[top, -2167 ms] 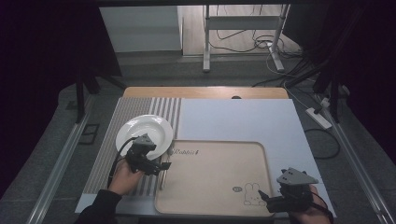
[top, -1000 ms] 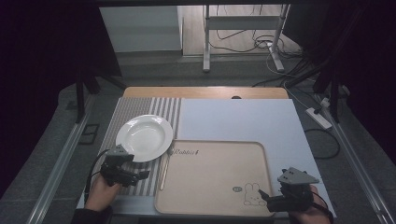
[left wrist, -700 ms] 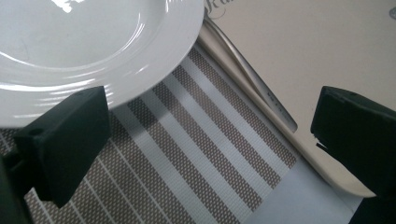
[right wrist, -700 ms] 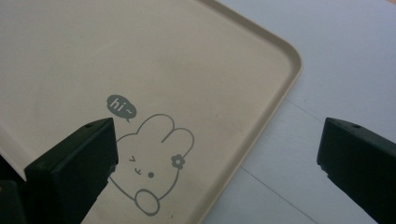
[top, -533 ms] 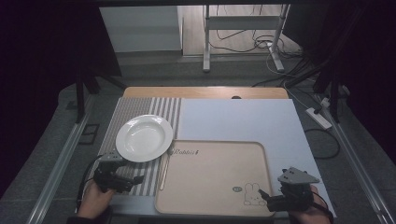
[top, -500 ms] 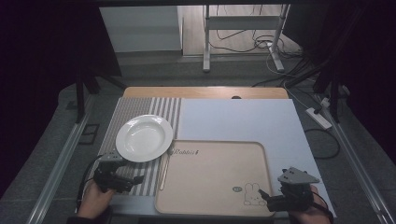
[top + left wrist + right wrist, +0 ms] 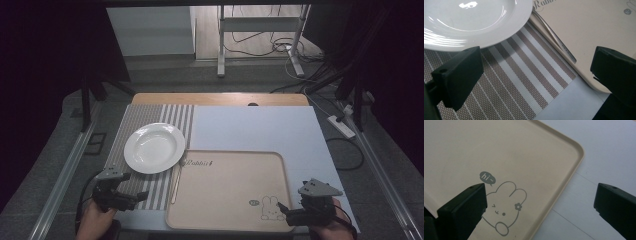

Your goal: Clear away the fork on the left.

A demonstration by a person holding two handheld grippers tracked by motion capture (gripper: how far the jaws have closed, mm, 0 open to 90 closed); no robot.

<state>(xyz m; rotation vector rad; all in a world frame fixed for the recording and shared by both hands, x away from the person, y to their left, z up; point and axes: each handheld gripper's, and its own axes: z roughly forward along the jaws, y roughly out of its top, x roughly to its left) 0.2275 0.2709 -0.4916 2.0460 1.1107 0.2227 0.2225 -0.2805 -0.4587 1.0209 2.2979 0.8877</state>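
I hold my left claw [image 7: 131,196] wide open and empty on the striped mat [image 7: 524,82], just short of the white plate [image 7: 154,147], while my right claw [image 7: 283,209], equally agape, waits by the tray [image 7: 225,190] corner.

One fixed overhead camera, two close cameras riding on the grippers.

The high view looks forward and down over the whole worktop [image 7: 250,125]. The left gripper view sits low and close over the striped placemat [image 7: 524,82], facing the white plate [image 7: 474,22] and the beige tray [image 7: 584,32]. The right gripper view hovers close over that tray's rabbit-print corner [image 7: 506,205]; both share these with the high view.
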